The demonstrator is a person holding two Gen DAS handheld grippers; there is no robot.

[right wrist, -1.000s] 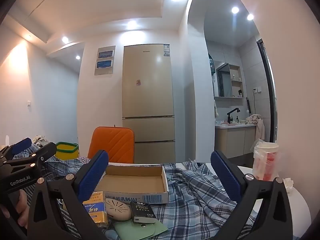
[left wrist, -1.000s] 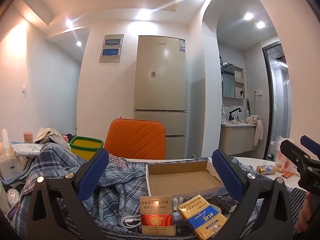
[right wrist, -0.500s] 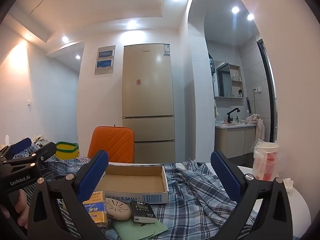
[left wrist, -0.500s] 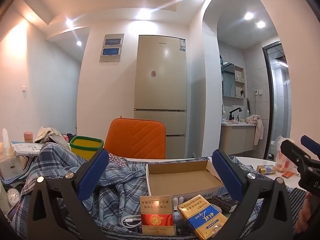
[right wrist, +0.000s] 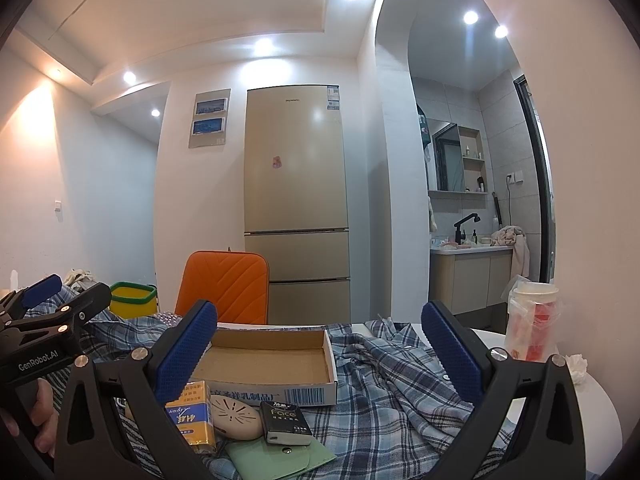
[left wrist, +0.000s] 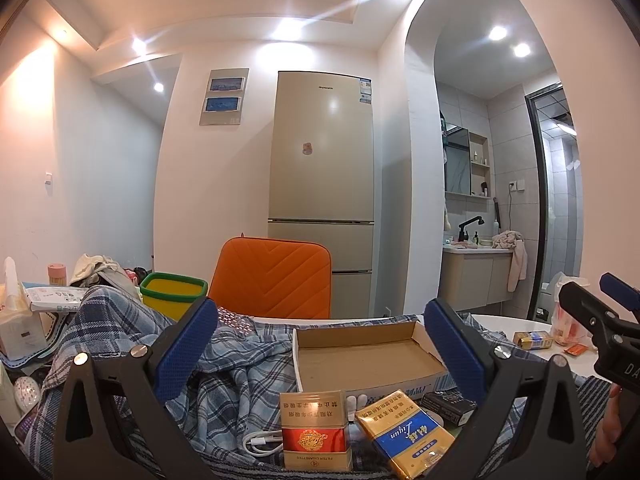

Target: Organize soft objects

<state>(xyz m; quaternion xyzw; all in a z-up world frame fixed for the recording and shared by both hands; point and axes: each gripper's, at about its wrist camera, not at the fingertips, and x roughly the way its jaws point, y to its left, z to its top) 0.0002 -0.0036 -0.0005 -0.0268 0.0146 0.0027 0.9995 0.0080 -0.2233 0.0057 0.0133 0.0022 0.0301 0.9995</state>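
A blue plaid shirt (left wrist: 224,364) lies spread and rumpled over the white table; it also shows in the right wrist view (right wrist: 392,384). An empty shallow cardboard box (left wrist: 364,354) (right wrist: 268,360) rests on it. My left gripper (left wrist: 320,344) is open and empty, held above the shirt and box. My right gripper (right wrist: 320,344) is open and empty over the box and shirt. In front of the box lie a red-gold pack (left wrist: 314,430), a blue-gold pack (left wrist: 408,438), a black tissue pack (right wrist: 286,420), a beige oval case (right wrist: 236,422) and a green pouch (right wrist: 280,458).
A white cable (left wrist: 262,440) lies by the packs. A plastic cup in a bag (right wrist: 530,324) stands at the table's right edge. An orange chair (left wrist: 276,276) and a yellow bin (left wrist: 174,290) stand behind. Clutter (left wrist: 28,312) sits at left.
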